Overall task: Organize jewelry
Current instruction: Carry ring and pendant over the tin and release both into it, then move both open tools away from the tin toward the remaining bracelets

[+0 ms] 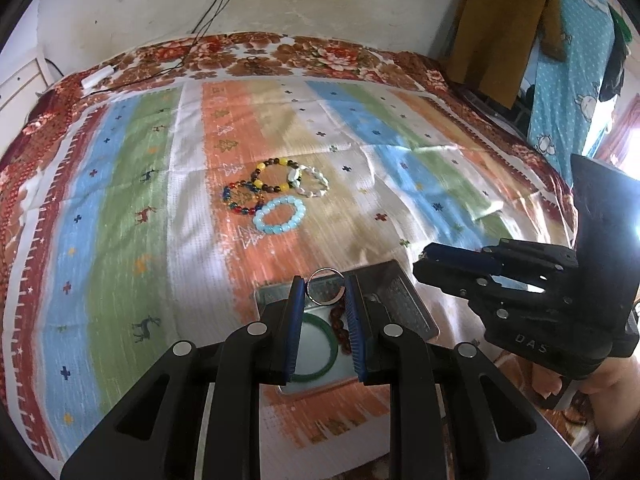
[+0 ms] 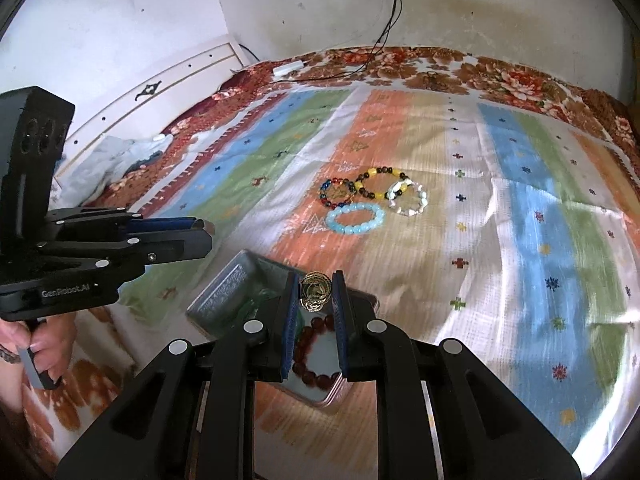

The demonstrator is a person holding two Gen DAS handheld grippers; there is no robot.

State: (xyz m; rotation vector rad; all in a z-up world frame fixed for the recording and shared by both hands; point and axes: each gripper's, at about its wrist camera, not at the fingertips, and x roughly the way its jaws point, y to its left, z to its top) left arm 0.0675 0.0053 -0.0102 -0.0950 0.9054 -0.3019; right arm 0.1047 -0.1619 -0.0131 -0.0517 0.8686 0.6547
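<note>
Above the tray (image 1: pixel 404 300), left tongs (image 1: pixel 325 286) grip a ring (image 1: pixel 326 276), right tongs (image 2: pixel 316 292) a pendant (image 2: pixel 316 290).

So both cams are riding on the handheld grippers, looking forward and down along the 2 fingers. The left wrist one is sitting low over the bed (image 1: pixel 120 208), facing the far wall (image 1: pixel 320 0), with the right gripper (image 1: pixel 430 254) poking in from its right edge. The right wrist one is looking the same way from a bit further right, catching the left gripper (image 2: pixel 206 228) at its left edge. Both are sharing the metal tray (image 1: pixel 404 300) right under the fingers and the cluster of 4 bead bracelets (image 2: pixel 360 200) farther out.
</note>
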